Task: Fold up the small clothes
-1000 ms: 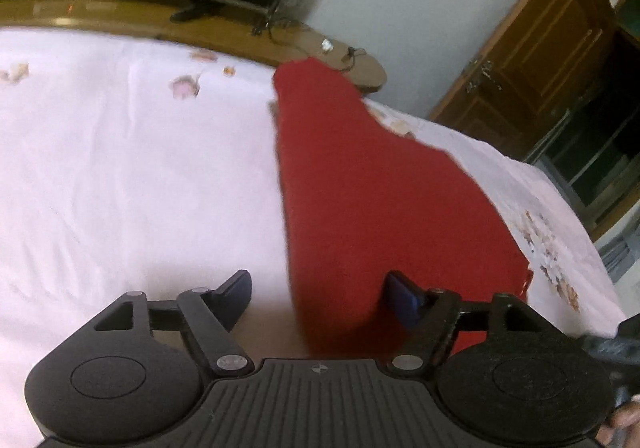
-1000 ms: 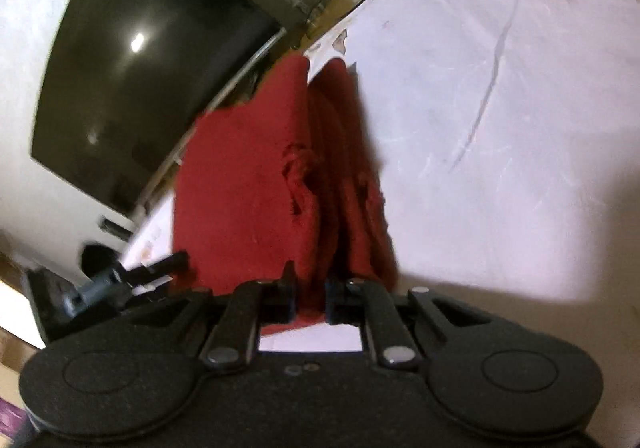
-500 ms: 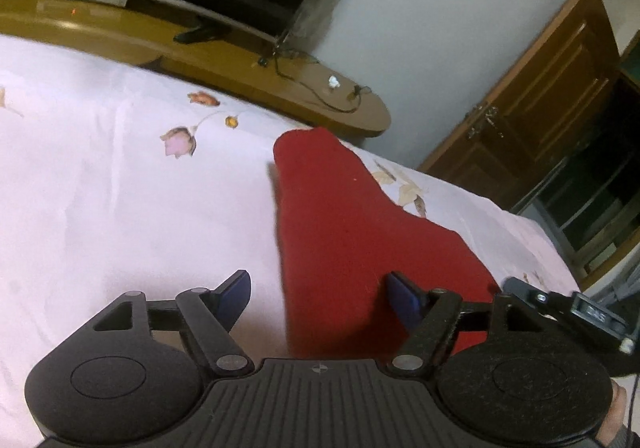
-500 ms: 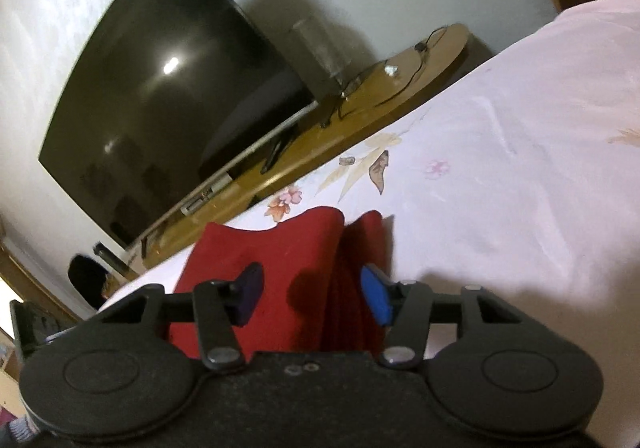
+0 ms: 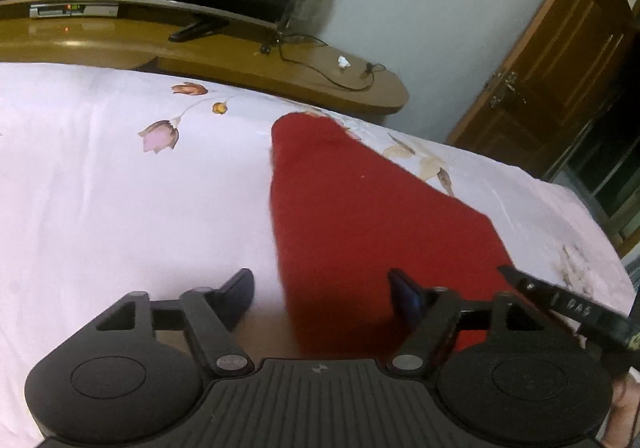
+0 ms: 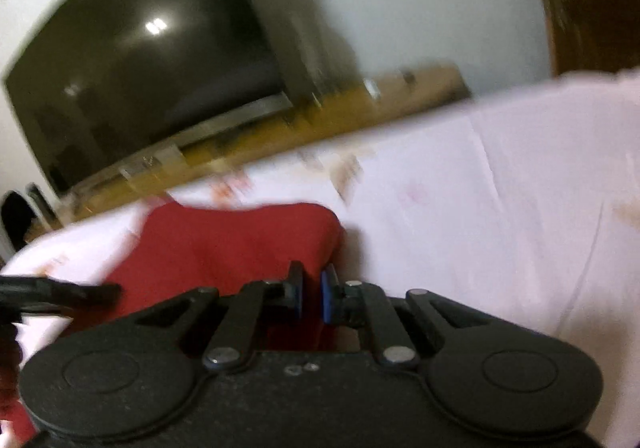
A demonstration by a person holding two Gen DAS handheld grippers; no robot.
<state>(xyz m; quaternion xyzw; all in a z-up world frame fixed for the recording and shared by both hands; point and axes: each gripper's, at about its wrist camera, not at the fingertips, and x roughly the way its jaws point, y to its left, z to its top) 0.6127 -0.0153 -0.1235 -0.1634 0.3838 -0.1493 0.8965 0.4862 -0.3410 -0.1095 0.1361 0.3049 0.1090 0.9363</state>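
The soft red knitted garment (image 5: 360, 224) lies folded into a long strip on the pale pink flower-printed bedsheet (image 5: 120, 199), its far end towards the wooden TV bench (image 5: 280, 67); it looks light and limp, so it is probably best pinched at a near corner or edge. The left gripper (image 5: 322, 284) stands wide with the garment's near end between its fingers, unpressed. The right gripper (image 6: 311, 294), jaws just drawn nearly together, appears empty, and only its blurred view shows the garment's rounded far fold; the left view shows the whole strip.

Red garment (image 5: 360, 215) – pink floral sheet (image 5: 120, 199)
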